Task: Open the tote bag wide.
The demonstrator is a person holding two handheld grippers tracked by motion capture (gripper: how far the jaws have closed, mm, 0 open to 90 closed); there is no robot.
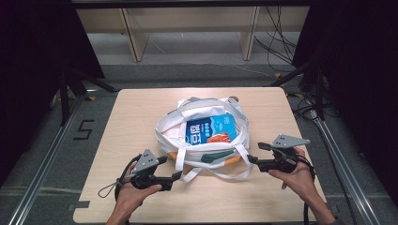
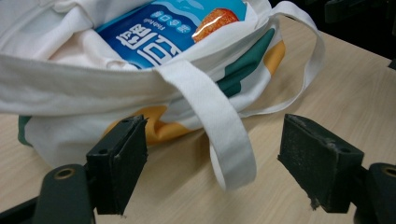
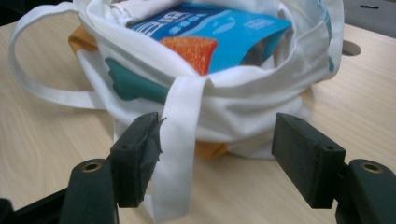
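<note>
White cloth tote bag [image 1: 202, 136] holding a blue snack packet [image 1: 211, 128], mid light wooden desk [image 1: 141, 112].
Left gripper [image 1: 174, 168] and right gripper [image 1: 255, 153] flank it, jaws spread wide, gripping nothing; straps lie between each pair.

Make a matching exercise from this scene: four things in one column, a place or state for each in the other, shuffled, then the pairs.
1. blue packet
2. tote bag
3. left gripper
4. strap

A. open, at the bag's near left corner
B. lying on the table's middle
C. inside the bag
D. hanging between the right gripper's open jaws

Pairs: 1-C, 2-B, 3-A, 4-D
</note>
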